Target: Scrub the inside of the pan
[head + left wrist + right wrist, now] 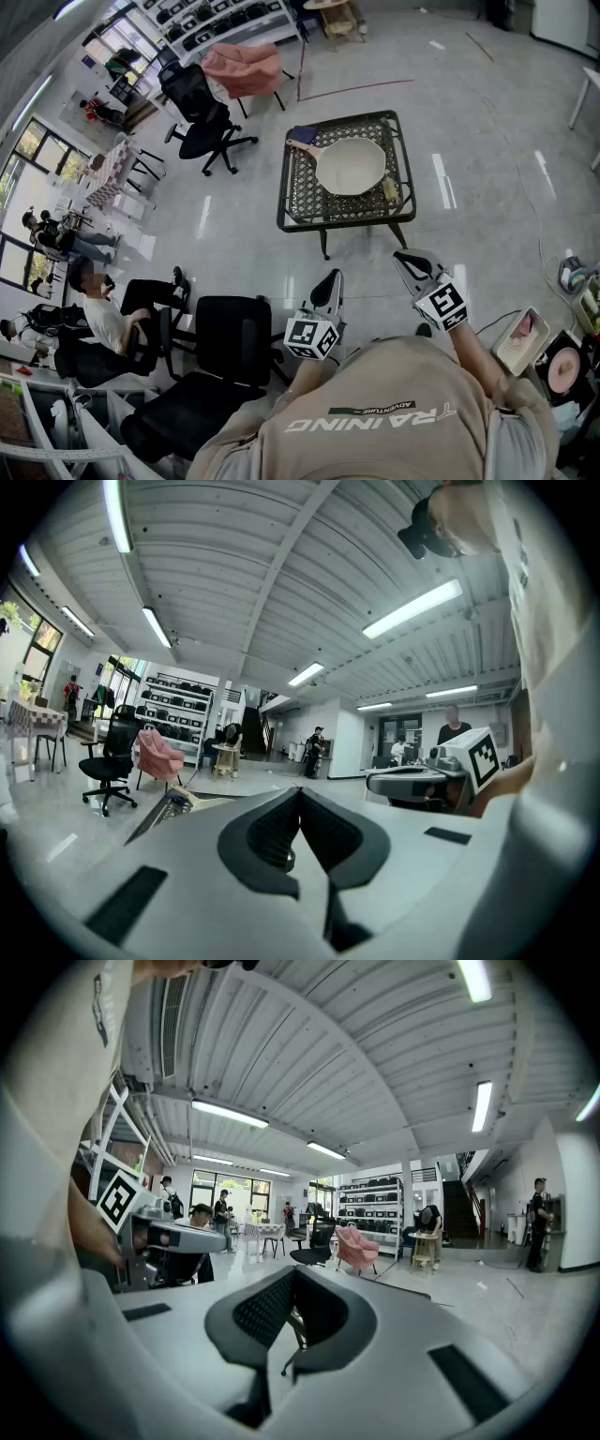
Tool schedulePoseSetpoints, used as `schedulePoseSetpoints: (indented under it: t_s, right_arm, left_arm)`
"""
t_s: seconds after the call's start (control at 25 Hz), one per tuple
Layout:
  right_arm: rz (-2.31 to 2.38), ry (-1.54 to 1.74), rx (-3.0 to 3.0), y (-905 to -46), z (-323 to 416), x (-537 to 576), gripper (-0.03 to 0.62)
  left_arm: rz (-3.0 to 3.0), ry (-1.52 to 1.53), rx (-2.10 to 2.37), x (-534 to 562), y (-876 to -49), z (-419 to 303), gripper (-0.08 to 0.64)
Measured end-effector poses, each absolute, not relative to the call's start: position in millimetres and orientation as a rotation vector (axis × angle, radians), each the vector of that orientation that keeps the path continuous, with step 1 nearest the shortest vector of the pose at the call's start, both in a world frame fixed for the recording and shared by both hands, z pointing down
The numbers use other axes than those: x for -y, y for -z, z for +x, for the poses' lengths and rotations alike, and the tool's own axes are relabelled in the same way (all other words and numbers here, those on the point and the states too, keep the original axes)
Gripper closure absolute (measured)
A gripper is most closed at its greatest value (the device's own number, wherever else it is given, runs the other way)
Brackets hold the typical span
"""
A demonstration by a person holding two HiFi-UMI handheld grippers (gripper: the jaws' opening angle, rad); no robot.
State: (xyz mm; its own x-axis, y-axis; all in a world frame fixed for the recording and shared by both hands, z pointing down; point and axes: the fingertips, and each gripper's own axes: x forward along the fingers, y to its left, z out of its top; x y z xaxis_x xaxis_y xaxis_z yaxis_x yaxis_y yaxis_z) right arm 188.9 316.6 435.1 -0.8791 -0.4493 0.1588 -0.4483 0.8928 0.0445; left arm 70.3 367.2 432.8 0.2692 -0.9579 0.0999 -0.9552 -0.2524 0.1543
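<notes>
Black office chairs (230, 337) stand at seven o'clock in the head view, with a seated person (101, 314) just beside them at eight o'clock. Another black chair (200, 120) and a pink-covered chair (246, 67) stand near eleven o'clock on the glossy grey floor (487, 122).

The left tongs (332, 279) reach out from six o'clock, roughly level and pointing toward twelve. In the left gripper view the left tongs (300, 793) have both jaws pressed together, tips meeting, with nothing between them.

Well ahead, just above centre toward twelve o'clock, a low desk (284, 208) with a black lattice top carries the cream pan (352, 166). It lies flat, its wooden handle pointing to ten o'clock, the handle's end beside a dark blue cloth (302, 134). A yellowish pad (389, 190) lies at the pan's four o'clock, close against its rim.

The right tongs (406, 259), at five o'clock, also point toward the desk and are well apart from it. The right gripper view shows the right tongs (295, 1274) fully closed on nothing.
</notes>
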Motion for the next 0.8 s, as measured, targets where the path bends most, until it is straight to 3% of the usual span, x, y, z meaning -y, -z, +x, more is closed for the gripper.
schedulePoseSetpoints:
  t_s: [0.56,0.8]
  right_arm:
    - [0.782,0.048,2.884,-432.7,155.5,-317.6,0.575]
    - [0.8,-0.077,2.855,-457.7,151.3,-327.3,0.575]
  left_arm:
    - [2.389,0.046,1.769,-363.1,-432.7,15.8,0.541]
    - [2.323,0.078,1.74,-378.0,-457.8,-3.4,0.541]
